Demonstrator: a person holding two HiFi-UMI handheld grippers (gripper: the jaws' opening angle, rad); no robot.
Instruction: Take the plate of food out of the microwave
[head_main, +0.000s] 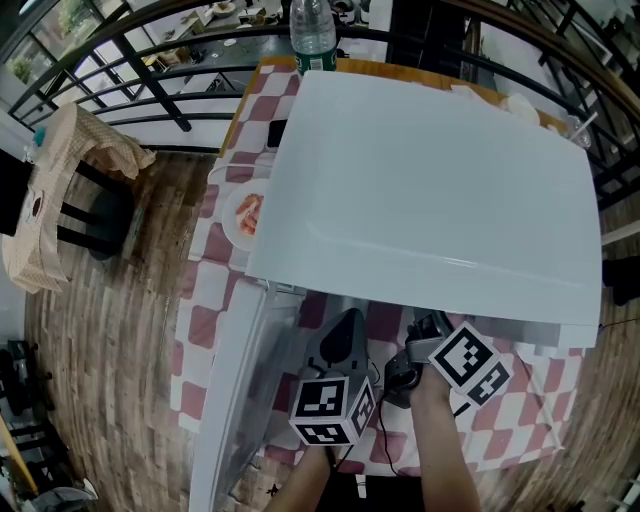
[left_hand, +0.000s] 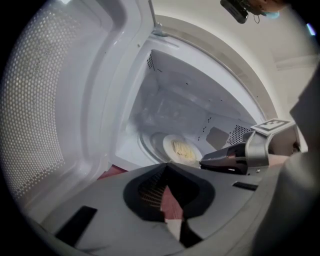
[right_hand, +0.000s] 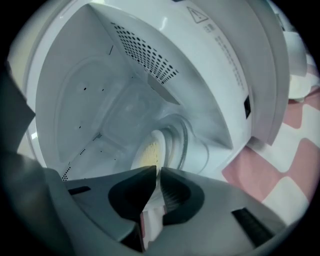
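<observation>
At the left edge of the head view a chair (head_main: 75, 190) draped in pale fabric stands apart from everything else. Right of it, a red-and-white checked cloth (head_main: 200, 330) carries a small dish (head_main: 244, 213) of pinkish food, partly hidden by the edge of the white microwave (head_main: 430, 180). The microwave fills the middle and right of the frame, and a clear bottle (head_main: 313, 30) stands beyond it at the top. Its door (head_main: 232, 390) hangs open at lower left. At bottom centre the left gripper (head_main: 345, 340) hovers in front of the opening, its jaws pressed together with nothing between them. Just right of it the right gripper (head_main: 428, 330) reaches in under the microwave's top edge. In the left gripper view the plate (left_hand: 182, 149), with yellowish food on it, lies on the round tray (left_hand: 150, 145) on the oven floor, in the lower middle of the frame. The right gripper comes in from the right and its tip meets the plate's right rim. In the right gripper view that gripper's jaws are narrowed to a thin slit, pinching the near rim of the plate.
</observation>
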